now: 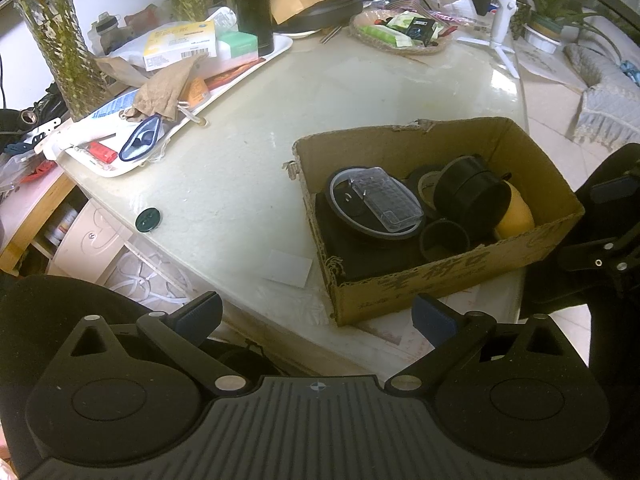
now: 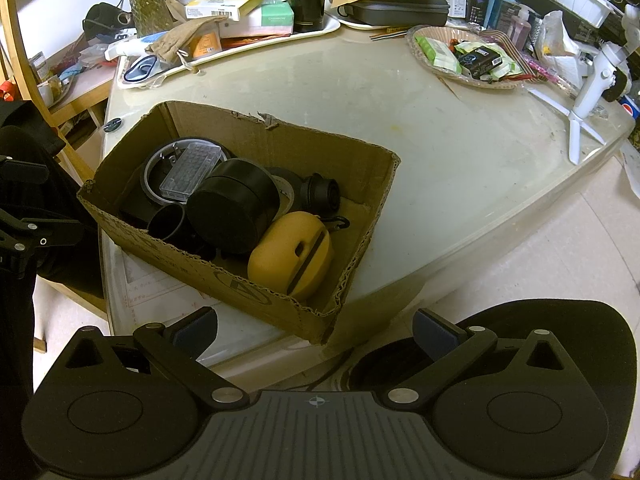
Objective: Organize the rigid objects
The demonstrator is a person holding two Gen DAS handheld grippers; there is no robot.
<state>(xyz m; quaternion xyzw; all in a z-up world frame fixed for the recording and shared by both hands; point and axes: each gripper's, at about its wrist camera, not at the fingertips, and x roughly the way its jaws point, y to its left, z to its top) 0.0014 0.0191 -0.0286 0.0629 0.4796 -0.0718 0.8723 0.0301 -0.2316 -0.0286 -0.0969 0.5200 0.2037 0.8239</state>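
An open cardboard box (image 1: 460, 276) (image 2: 280, 136) stands near the table's front edge. It holds a clear plastic case (image 1: 386, 200) (image 2: 192, 174) on a black ring, a black cylinder (image 1: 472, 194) (image 2: 234, 210), a small black cup (image 1: 444, 240) (image 2: 168, 222), tape rolls and a yellow case (image 1: 516, 212) (image 2: 292, 254). My left gripper (image 1: 316, 316) is open and empty, below and left of the box. My right gripper (image 2: 316, 330) is open and empty, below the box's near corner. Each gripper shows at the edge of the other's view.
A dark green button (image 1: 149, 219) (image 2: 113, 124) lies near the table's left edge. A white card (image 1: 288, 268) lies left of the box. A cluttered white tray (image 1: 240, 76), a black flask (image 1: 252, 4), a wicker plate of packets (image 2: 464, 58) and a white tripod (image 2: 588, 80) stand at the back.
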